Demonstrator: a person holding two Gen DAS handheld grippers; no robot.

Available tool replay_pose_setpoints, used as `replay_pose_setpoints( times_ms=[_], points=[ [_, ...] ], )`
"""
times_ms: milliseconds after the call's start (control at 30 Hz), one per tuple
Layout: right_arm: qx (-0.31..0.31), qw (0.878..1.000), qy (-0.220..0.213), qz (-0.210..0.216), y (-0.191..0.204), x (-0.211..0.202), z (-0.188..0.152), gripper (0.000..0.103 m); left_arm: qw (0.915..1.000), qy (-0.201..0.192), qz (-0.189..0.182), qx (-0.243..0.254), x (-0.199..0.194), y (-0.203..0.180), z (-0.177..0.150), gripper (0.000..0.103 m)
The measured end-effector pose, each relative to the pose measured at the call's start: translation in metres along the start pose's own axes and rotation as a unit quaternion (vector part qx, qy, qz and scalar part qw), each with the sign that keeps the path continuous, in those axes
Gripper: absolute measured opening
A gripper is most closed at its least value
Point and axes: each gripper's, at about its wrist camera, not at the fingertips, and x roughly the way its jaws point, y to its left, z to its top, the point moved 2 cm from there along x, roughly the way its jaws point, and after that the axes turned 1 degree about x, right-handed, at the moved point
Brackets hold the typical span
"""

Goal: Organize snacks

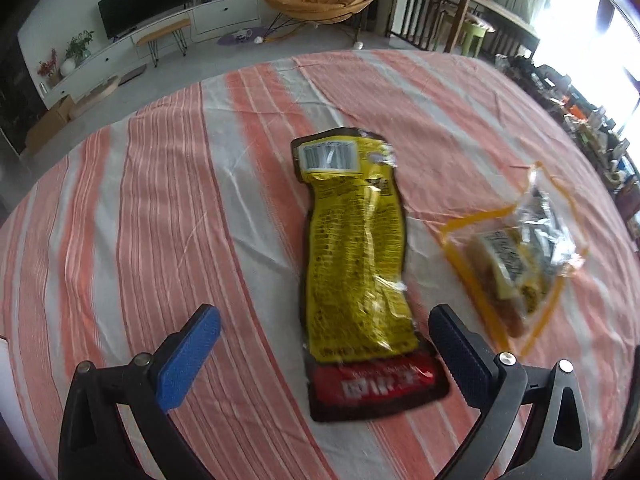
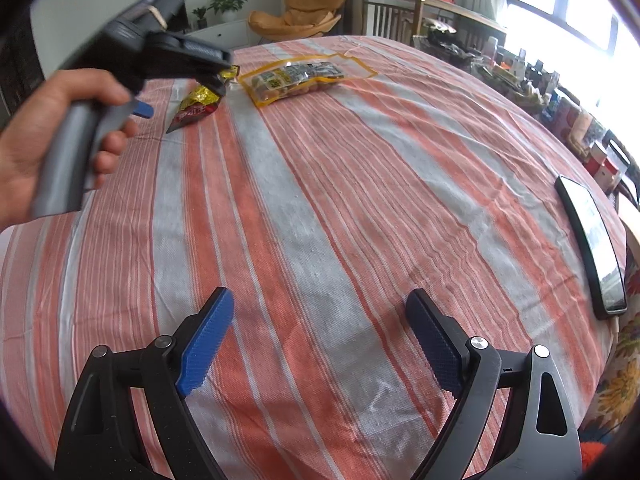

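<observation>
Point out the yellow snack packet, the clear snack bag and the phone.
yellow snack packet point(image 1: 354, 264): left wrist view, yellow middle.
clear snack bag point(image 1: 520, 252): left wrist view, label.
phone point(image 2: 596, 248): right wrist view, screen.

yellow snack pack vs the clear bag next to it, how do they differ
The yellow snack pack is opaque, long and narrow, with a red end; the clear bag is see-through with an orange border, shorter and wider. The pack lies between the open left claw's fingers, the bag off to one side. Both lie flat on the striped tablecloth.
</observation>
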Motion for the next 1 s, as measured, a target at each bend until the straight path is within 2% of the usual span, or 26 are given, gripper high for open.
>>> replay_pose_setpoints(
  times_ms=[133,200,267,300,433,533,667,900,1000],
  points=[
    [0.000,1.000,0.000,0.000,0.001,0.001,0.001,0.091,0.9998,-0.016,0.002,-0.010,-0.001,0.007,0.002,0.101],
    [0.000,1.000,0.000,0.000,0.001,0.001,0.001,0.091,0.9994,-0.035,0.001,-0.006,-0.005,0.009,-0.003,0.092],
    [0.000,1.000,0.000,0.000,0.001,0.001,0.000,0.091,0.9979,-0.063,-0.015,0.008,-0.013,0.006,-0.007,0.054],
    [0.000,1.000,0.000,0.000,0.001,0.001,0.000,0.091,0.9975,-0.066,-0.024,0.013,-0.016,0.004,-0.009,0.045],
    [0.000,1.000,0.000,0.001,0.001,0.001,0.001,0.091,0.9971,-0.070,-0.007,0.030,-0.028,-0.002,-0.017,0.040],
    [0.000,1.000,0.000,0.001,0.001,0.001,0.001,0.091,0.9973,-0.070,-0.005,0.020,-0.038,0.004,-0.034,0.038],
    [0.000,1.000,0.000,0.001,0.001,0.001,0.000,0.091,0.9974,-0.062,-0.021,-0.032,-0.060,0.031,-0.082,0.038],
    [0.000,1.000,0.000,0.000,0.001,0.001,0.000,0.091,0.9943,-0.061,0.028,-0.084,-0.121,0.082,-0.190,0.039],
    [0.001,1.000,-0.001,0.000,0.001,0.001,0.000,0.091,0.9932,-0.060,0.034,-0.094,-0.131,0.095,-0.218,0.046]
  ],
)
